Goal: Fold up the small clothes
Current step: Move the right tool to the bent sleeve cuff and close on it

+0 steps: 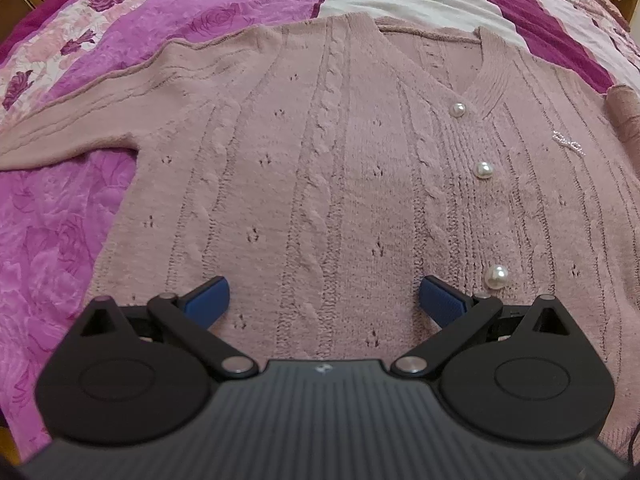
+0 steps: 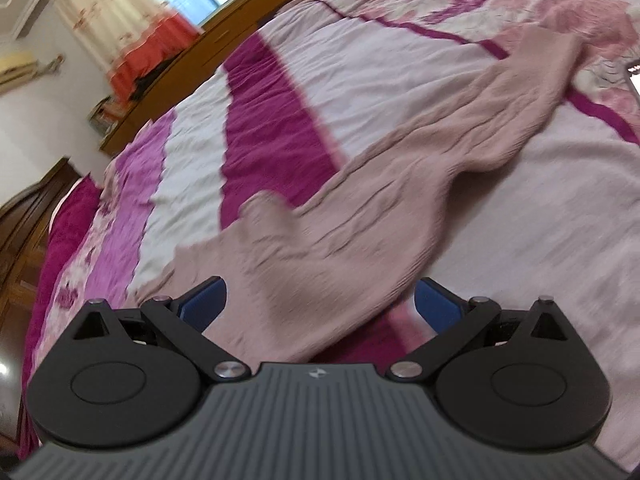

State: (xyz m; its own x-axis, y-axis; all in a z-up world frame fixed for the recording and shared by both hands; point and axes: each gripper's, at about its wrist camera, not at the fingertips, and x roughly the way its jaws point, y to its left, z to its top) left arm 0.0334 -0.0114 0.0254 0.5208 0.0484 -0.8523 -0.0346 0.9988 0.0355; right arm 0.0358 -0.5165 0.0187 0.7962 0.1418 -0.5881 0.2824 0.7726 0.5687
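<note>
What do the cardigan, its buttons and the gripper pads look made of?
Cardigan: soft matte pink knit, probably wool or acrylic; cable ribs and eyelets show.
Buttons: glossy pearl-like beads, likely plastic; bright highlights.
Left gripper pads: blue, matte, finely textured, probably rubber.

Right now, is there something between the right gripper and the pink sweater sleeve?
Nothing visible. The right gripper is open, and the pink knitted cardigan's sleeve lies across the striped bedspread directly ahead, with nothing on it.
</note>
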